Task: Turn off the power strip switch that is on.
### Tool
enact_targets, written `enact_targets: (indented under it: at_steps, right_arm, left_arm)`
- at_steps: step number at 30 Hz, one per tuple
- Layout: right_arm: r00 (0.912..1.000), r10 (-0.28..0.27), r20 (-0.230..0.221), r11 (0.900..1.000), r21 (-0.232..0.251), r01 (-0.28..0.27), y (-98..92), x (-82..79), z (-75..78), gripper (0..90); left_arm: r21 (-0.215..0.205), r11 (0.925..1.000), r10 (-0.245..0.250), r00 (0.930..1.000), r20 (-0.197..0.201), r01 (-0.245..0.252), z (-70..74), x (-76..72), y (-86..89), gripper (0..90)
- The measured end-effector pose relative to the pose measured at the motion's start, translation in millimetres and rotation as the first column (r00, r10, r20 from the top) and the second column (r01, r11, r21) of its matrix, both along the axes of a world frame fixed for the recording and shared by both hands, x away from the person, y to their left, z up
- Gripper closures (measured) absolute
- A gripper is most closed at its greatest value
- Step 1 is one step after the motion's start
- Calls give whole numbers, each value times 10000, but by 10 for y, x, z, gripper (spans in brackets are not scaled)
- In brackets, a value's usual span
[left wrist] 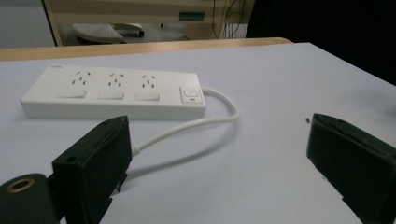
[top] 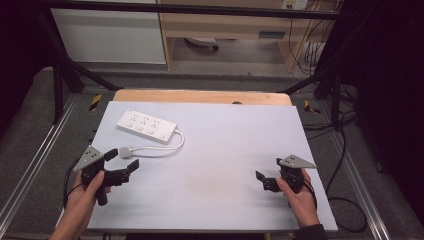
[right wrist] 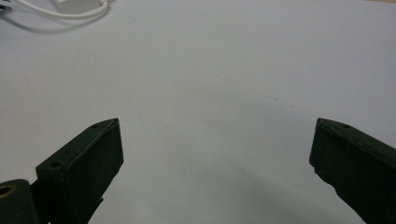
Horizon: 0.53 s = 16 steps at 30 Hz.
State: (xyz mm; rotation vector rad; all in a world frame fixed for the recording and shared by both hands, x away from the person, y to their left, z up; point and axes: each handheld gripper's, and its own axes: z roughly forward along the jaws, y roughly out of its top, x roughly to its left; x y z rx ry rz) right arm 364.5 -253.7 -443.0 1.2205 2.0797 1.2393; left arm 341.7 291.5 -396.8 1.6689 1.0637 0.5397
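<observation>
A white power strip with three sockets and a switch lies at the far left of the pale table sheet. Its white cord loops back to a plug lying flat. My left gripper stands open just beside the plug, with the cord running behind its left jaw in the left gripper view. Near the right front, my right gripper is open over bare sheet, holding nothing. A bit of cord shows at the top left of the right gripper view.
A wooden table edge runs along the far side of the sheet. Black frame posts stand at both back corners. Cables lie on the floor to the right. A cabinet stands behind.
</observation>
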Motion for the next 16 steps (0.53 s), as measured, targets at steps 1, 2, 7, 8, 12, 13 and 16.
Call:
enact_targets:
  at_steps: [1,2,7,8,12,13,16]
  right_arm:
    - [10000,-14,4,10000,-6,14,0,0,0,32]
    - [10000,-23,5,10000,-17,23,-1,-1,0,32]
    - [9999,-140,43,9999,-43,140,1,3,-3,32]
    - [9998,-175,30,9998,-102,175,0,4,-5,32]
    - [9994,-357,-27,9991,-241,356,-1,20,-25,32]
    - [9990,-442,-121,9985,-326,438,2,30,-41,33]
    - [9969,-687,-371,9950,-755,658,23,90,-102,34]
  left_arm:
    - [4,10000,-30,10000,-14,30,-21,-12,-3,65]
    - [23,10000,-50,9999,-90,50,-41,-28,-5,65]
    - [221,9997,-104,9986,-512,115,-139,-102,-24,67]
    - [251,9996,-111,9979,-633,127,-154,-117,-26,67]
    - [616,9981,-25,9951,-989,86,-232,-167,-22,69]
    - [675,9976,-49,9939,-1106,124,-259,-177,-20,69]
    - [877,9961,21,9906,-1367,100,-319,-183,-20,71]
